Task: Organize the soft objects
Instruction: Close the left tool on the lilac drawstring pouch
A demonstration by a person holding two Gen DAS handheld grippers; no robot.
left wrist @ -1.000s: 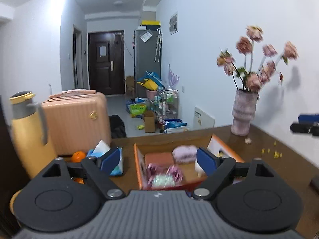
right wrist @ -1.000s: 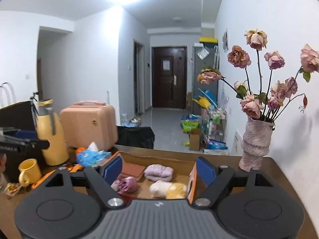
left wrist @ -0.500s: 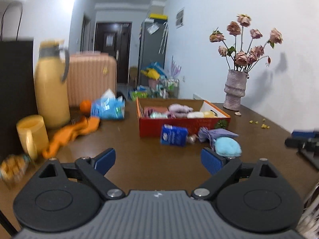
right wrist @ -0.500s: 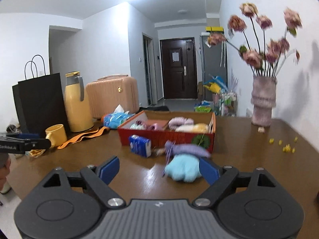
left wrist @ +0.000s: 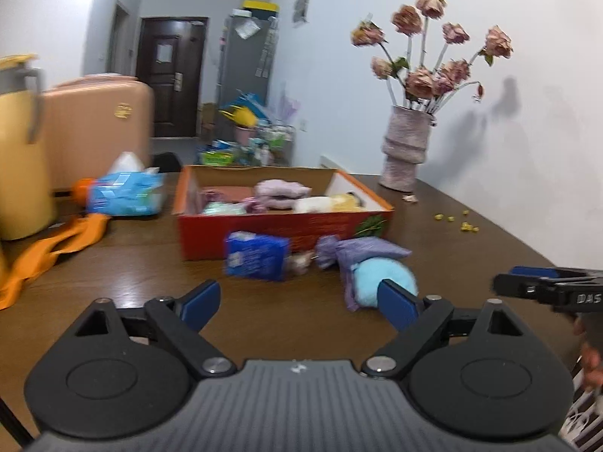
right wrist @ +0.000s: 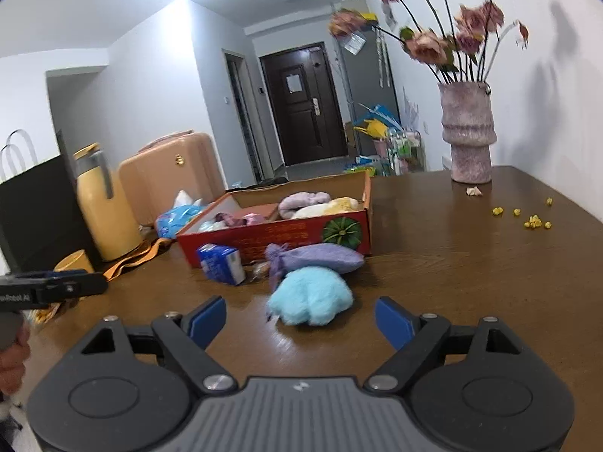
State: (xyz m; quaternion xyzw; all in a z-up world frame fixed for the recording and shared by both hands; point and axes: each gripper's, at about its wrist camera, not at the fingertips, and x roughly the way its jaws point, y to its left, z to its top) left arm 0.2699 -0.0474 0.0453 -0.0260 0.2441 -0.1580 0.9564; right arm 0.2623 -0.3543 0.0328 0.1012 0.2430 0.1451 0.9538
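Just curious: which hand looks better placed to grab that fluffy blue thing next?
Probably the right: its open tongs frame the blue fluff squarely. From the left tongs, it sits off by one finger.

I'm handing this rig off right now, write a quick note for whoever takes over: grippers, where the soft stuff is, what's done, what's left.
Left gripper: open, empty, low over the table; its jaws have just closed a little.
Right gripper: open, empty, lined up just short of the blue plush.
Done: several soft items already lie in the red box.
Left, all on the table in front of the box: blue plush, purple pouch just behind it, blue tissue pack, and a small item between pack and pouch, too blurred to name.
Likely next: right gripper takes the plush.
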